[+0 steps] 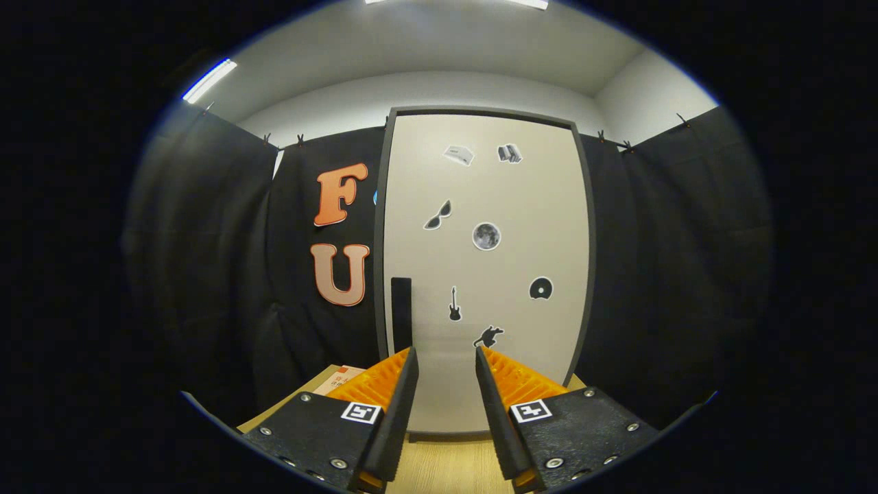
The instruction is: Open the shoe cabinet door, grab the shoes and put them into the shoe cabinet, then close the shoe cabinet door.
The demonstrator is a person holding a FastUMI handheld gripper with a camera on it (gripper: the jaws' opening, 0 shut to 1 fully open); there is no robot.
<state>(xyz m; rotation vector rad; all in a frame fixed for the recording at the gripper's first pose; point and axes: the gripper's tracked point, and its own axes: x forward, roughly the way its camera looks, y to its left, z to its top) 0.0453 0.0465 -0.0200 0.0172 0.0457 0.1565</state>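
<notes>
Wooden tabletop (446, 466), shut cabinet door (487, 267) (stickered), hand-held gripper (446, 357) parted, holding nothing

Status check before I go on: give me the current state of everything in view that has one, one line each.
Beige shoe cabinet door with a dark frame: shut, upright, facing the gripper.
Black vertical bar handle: on the door's left edge, untouched, just beyond the left finger.
Gripper: open, fingers apart, holding nothing, short of the door.
Black-and-white stickers: stuck flat on the door.
Orange-and-white box: lying on the wooden surface left of the fingers.
</notes>
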